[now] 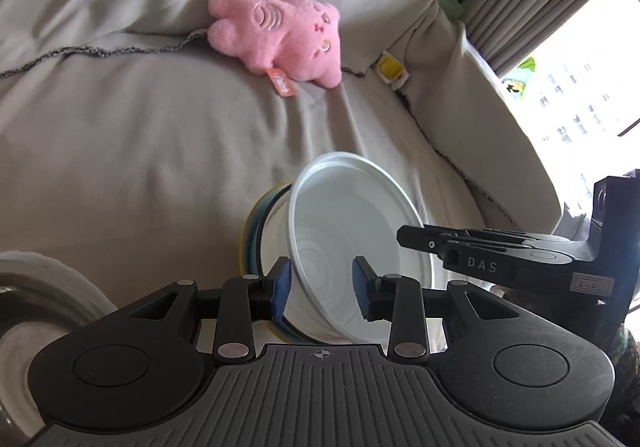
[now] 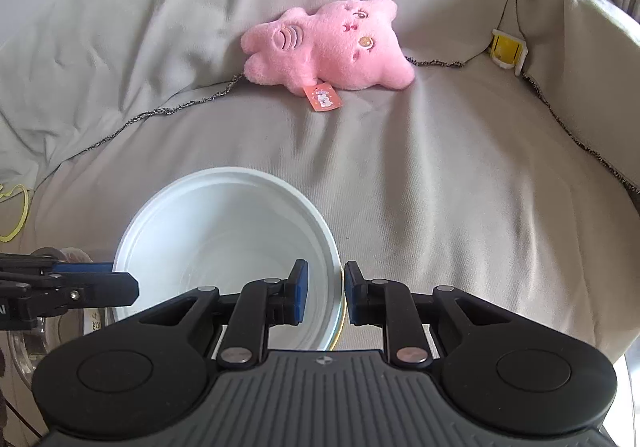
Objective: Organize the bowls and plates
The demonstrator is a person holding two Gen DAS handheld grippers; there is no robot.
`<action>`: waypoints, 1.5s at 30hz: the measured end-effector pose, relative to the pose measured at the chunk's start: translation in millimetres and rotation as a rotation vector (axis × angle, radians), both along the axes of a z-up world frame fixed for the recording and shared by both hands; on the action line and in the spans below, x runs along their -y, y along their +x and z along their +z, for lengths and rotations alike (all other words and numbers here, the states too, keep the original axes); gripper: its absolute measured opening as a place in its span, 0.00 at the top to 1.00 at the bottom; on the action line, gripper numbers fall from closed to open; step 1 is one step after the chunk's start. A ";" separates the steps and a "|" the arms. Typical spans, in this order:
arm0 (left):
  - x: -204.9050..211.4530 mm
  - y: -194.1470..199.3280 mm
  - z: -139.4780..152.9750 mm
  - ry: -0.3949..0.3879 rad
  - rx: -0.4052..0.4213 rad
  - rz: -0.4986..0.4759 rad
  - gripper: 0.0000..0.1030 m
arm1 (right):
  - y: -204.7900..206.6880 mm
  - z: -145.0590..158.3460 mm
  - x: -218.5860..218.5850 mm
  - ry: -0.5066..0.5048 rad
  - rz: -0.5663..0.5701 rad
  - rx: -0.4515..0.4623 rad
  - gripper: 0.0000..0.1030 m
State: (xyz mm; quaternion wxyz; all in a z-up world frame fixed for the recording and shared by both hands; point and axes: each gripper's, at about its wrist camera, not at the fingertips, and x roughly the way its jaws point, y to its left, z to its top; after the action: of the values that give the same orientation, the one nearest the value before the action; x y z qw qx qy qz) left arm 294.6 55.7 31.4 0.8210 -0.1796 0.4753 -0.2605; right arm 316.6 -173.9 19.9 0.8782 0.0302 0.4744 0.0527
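A white bowl point(image 2: 224, 259) is sitting nested in a stack of coloured bowls point(image 1: 256, 239) on the beige sofa cover point(image 2: 440, 207), and the right gripper point(image 2: 324, 297) is pinching the white bowl's rim at its 3 o'clock side, tilted down. The left gripper point(image 1: 320, 291) is angling downward with its jaws apart astride the rim, its pads point(image 1: 282, 287) not pressing it. A pink plush toy point(image 2: 332, 47) is lying at 12 o'clock beyond the bowls, well apart.

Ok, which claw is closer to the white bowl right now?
Right. The right claw is shut on one side of the rim of the white bowl. The left claw is open and straddles the opposite side of the rim, its pads apparently not pressing.
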 end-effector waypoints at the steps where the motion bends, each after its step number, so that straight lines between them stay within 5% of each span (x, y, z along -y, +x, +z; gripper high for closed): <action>1: -1.0 -1.8 4.5 0.001 0.013 0.002 0.64 | -0.5 1.7 0.4 -0.004 -0.004 0.003 0.81; 5: -6.6 -7.6 19.8 0.004 0.056 -0.012 0.65 | -6.6 14.1 -2.3 -0.067 -0.029 0.043 0.81; 11: -59.9 -28.0 40.7 0.070 0.132 0.052 0.65 | -46.8 58.2 -45.4 -0.134 0.113 0.302 0.73; 14: -99.0 -45.8 46.3 0.150 0.158 0.174 0.65 | -49.3 60.0 -73.1 -0.019 0.223 0.251 0.72; 19: -153.0 -77.3 36.9 0.186 0.124 0.308 0.65 | -41.2 19.6 -129.9 0.129 0.338 0.049 0.69; 23: -173.3 -101.0 21.5 0.248 0.114 0.340 0.65 | -41.3 -12.1 -165.6 0.135 0.359 -0.006 0.69; 37: -217.8 -110.5 -46.8 0.141 -0.057 0.415 0.64 | -40.1 -65.0 -189.4 0.134 0.293 -0.088 0.66; 45: -217.4 -99.1 -55.7 0.133 -0.052 0.446 0.62 | -37.1 -88.3 -181.8 0.255 0.273 -0.138 0.60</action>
State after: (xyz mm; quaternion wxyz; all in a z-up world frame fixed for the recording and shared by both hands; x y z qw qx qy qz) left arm 195.4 273.1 -24.3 0.8558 -0.2322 0.4609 -0.0358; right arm 279.5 7.9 -68.5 0.8174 0.0801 0.5227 0.2286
